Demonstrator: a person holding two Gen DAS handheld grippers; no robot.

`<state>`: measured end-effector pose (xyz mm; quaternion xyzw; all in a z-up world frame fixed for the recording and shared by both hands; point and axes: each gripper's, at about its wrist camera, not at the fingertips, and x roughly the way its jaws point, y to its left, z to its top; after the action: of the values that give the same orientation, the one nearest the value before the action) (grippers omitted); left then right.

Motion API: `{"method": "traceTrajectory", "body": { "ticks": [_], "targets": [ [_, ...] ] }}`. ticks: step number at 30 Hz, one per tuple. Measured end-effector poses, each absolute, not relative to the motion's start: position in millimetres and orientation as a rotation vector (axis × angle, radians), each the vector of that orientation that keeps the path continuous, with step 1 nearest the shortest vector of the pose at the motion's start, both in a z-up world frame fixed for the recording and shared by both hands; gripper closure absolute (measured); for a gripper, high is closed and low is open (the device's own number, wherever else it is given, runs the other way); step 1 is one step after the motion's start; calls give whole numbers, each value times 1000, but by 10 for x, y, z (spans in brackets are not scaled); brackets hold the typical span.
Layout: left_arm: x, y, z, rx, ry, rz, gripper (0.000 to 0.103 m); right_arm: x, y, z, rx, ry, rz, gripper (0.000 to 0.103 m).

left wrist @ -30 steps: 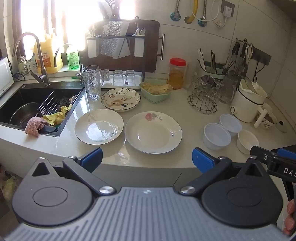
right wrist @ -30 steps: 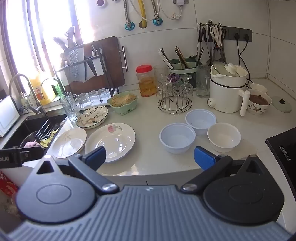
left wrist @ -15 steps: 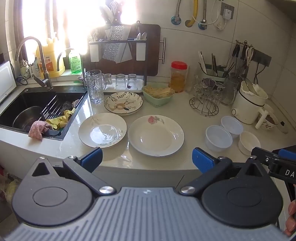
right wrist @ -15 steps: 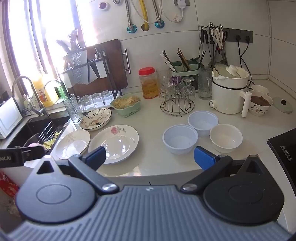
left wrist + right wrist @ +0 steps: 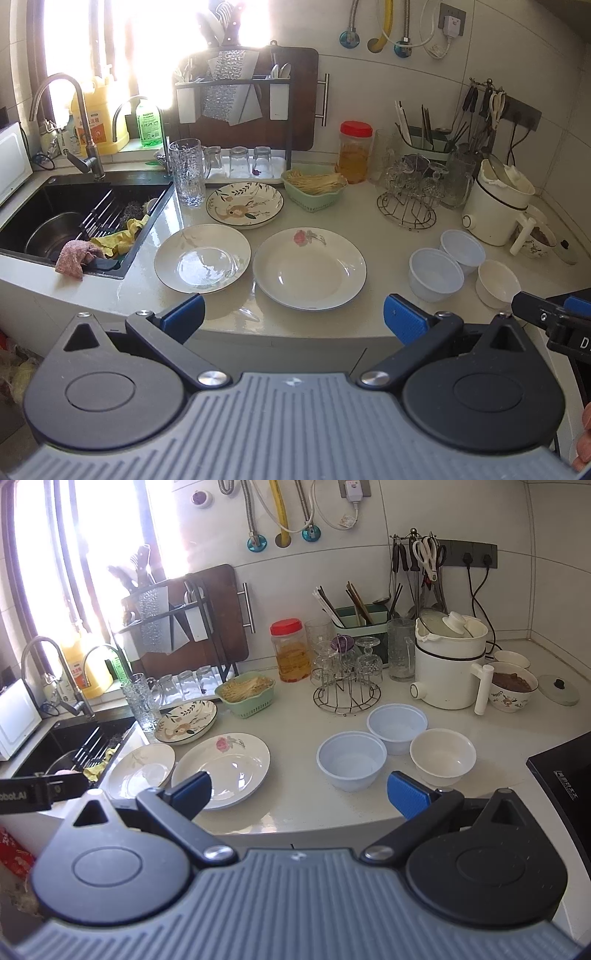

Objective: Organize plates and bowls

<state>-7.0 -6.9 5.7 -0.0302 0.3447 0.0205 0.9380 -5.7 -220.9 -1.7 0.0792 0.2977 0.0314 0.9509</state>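
Left wrist view
Left gripper (image 5: 291, 314): jaws spread wide, nothing held, short of the counter's front edge.
Plates: rose plate (image 5: 309, 267) and sprig plate (image 5: 202, 258) side by side near the front edge; deer plate (image 5: 245, 205) behind them, toward the drying rack (image 5: 236, 122).
Handling: glazed ceramic by the look; likely stiff, slick, chip-prone. Pinch at the raised rim.
Axis: round, no long axis; all lie flat, face up.

Right wrist view
Right gripper (image 5: 297, 792): jaws spread wide, nothing held, off the front edge.
Bowls: two pale blue bowls (image 5: 351, 758) (image 5: 397, 727) and a white bowl (image 5: 442, 755), clustered close, right of the plates, mouths up.
Handling: the blue ones look like thin plastic, light and flexible; grip one wall at the lip.
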Motion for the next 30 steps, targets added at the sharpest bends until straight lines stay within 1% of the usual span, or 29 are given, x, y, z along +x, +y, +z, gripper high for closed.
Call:
{"method": "traceTrajectory", "body": {
  "ticks": [30],
  "targets": [
    [-199, -165, 43, -22, 691, 13, 0, -144, -2280, -52, 175, 597, 71, 0]
  ]
}}
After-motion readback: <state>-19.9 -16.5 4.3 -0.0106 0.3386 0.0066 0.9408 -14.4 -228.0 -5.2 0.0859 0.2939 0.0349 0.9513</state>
